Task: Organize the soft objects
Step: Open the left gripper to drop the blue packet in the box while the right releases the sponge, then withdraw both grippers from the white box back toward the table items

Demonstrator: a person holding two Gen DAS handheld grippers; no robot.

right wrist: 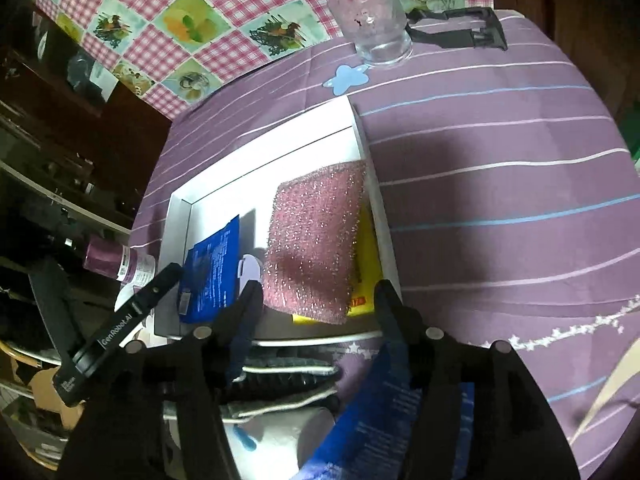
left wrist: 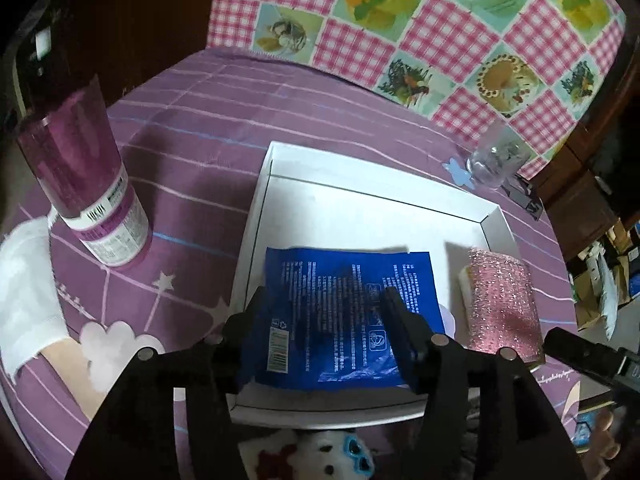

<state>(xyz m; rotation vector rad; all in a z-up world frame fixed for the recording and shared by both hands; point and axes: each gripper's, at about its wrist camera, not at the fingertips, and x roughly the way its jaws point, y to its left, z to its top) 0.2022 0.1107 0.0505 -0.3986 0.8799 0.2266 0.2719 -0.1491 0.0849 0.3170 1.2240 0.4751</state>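
Pouch [left wrist: 344, 312] and sponge [left wrist: 500, 304] lie inside the white tray [left wrist: 256, 216], which sits on a purple striped cloth [left wrist: 192, 152] covering the bench. The blue pouch lies flat at the tray's near left, its printed side up; the pink glittery sponge rests against the tray's right wall, partly over a yellow packet [right wrist: 366, 264]. The left tool [left wrist: 326, 300] hangs over the pouch with its jaws parted; the pouch's near edge sits between the fingers, but the pads do not press on it. The right tool [right wrist: 316, 292] stands apart too, just before the sponge's near edge, gripping nothing. A purple can [left wrist: 88, 172] stands left of the tray, and a clear glass [right wrist: 374, 24] stands beyond its far corner. More soft things lie at the bench's near edge, under the tools.
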